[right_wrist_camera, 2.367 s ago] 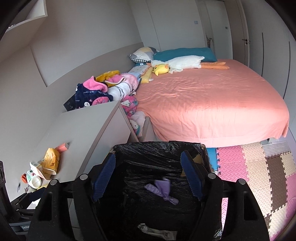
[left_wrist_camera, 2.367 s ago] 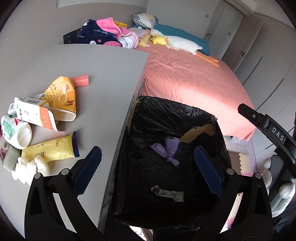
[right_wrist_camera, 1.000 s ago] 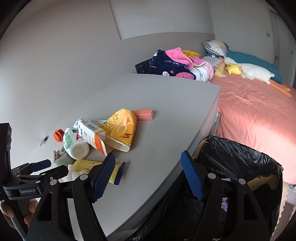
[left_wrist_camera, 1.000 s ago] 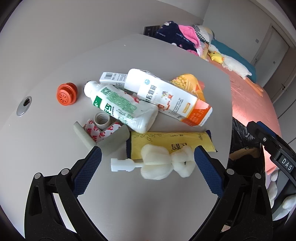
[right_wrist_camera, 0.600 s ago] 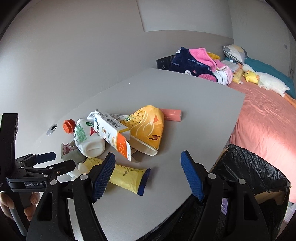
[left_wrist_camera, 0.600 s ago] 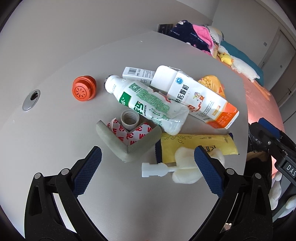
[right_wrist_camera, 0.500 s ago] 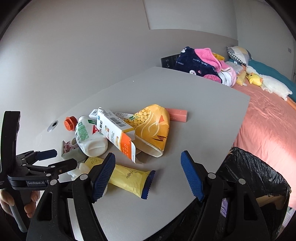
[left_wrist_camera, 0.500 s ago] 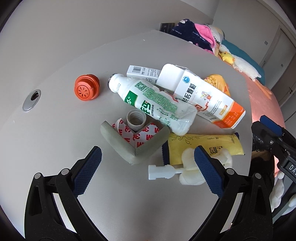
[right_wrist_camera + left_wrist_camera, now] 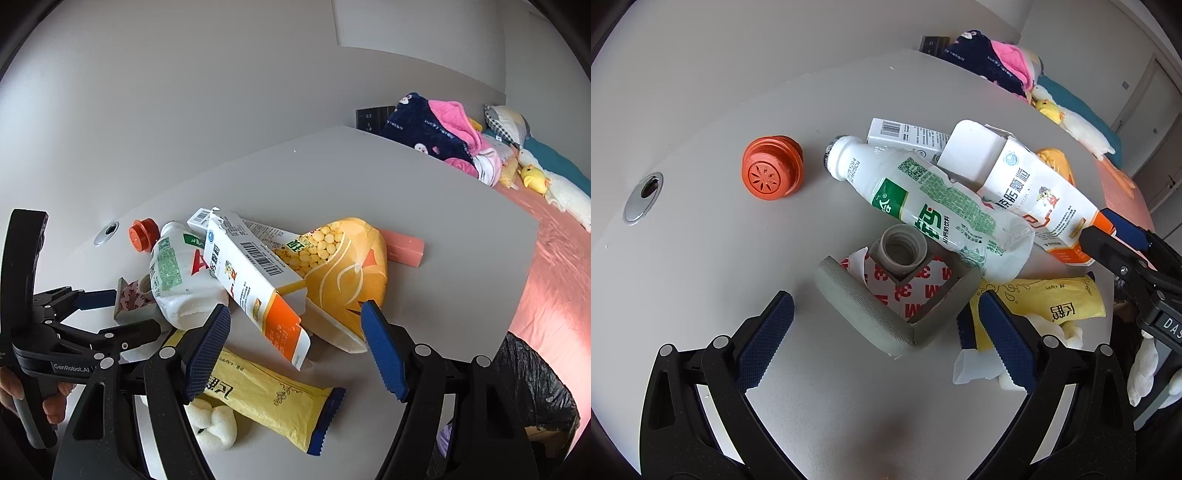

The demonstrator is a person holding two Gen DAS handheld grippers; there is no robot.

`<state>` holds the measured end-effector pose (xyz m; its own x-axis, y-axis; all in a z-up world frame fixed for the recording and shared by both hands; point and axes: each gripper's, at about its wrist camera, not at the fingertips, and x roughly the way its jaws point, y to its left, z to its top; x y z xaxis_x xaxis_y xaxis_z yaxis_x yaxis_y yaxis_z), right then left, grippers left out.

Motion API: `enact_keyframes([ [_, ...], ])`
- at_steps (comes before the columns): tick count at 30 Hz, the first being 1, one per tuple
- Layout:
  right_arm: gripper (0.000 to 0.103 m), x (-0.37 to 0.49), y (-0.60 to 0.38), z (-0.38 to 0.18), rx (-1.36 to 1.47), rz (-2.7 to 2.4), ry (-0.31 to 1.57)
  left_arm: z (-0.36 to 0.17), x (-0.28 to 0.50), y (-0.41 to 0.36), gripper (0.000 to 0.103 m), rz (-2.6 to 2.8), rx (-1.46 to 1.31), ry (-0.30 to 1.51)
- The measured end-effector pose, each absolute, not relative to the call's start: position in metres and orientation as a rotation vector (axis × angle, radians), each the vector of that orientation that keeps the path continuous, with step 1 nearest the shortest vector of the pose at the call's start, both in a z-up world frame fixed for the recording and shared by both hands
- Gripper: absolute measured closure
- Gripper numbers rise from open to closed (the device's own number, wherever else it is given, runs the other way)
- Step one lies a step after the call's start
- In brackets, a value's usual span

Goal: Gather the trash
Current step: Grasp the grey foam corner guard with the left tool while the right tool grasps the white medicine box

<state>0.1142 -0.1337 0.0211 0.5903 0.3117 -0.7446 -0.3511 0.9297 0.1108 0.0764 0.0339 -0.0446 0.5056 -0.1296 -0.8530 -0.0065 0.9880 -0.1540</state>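
Observation:
A pile of trash lies on the grey table (image 9: pixel 701 229). My left gripper (image 9: pixel 882 332) is open, its fingers either side of a grey foam corner guard (image 9: pixel 886 314) with a small grey cap (image 9: pixel 903 251) in it. Behind lie a white-green bottle (image 9: pixel 934 206), an orange-white carton (image 9: pixel 1034 199), a yellow packet (image 9: pixel 1052 306) and an orange cap (image 9: pixel 772 173). My right gripper (image 9: pixel 295 350) is open over the carton (image 9: pixel 258 284) and a yellow paper bowl (image 9: pixel 343 273). The left gripper also shows in the right wrist view (image 9: pixel 110 314).
A black-lined trash bin (image 9: pixel 535 398) stands below the table's right edge. A pink block (image 9: pixel 402 247) lies behind the bowl. A white foam pump piece (image 9: pixel 214 424) lies near the table's front. A pile of clothes (image 9: pixel 436 136) and a pink bed (image 9: pixel 554 258) lie beyond.
Both grippers have swung from over the trash bin to the table. My left gripper has moved closer to the foam corner guard; my right has closed in over the carton.

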Motion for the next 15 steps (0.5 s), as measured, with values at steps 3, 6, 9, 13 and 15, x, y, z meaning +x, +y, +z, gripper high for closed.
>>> enact_keyframes([
  [3,0.029,0.120,-0.128,0.019,-0.062,0.413,0.839,-0.046,0.079,0.036,0.006,-0.082,-0.145,1.033],
  [6,0.029,0.125,-0.121,0.014,-0.085,0.437,0.833,-0.046,0.079,0.034,0.006,-0.086,-0.138,1.021],
  [9,0.039,0.130,-0.115,0.010,-0.092,0.452,0.832,-0.046,0.079,0.034,0.008,-0.091,-0.133,1.006],
  [13,0.058,0.130,-0.113,0.011,-0.074,0.472,0.831,-0.044,0.077,0.034,0.013,-0.107,-0.137,0.987],
  [15,0.064,0.130,-0.112,0.012,-0.065,0.478,0.842,-0.044,0.075,0.034,0.019,-0.116,-0.138,0.980],
])
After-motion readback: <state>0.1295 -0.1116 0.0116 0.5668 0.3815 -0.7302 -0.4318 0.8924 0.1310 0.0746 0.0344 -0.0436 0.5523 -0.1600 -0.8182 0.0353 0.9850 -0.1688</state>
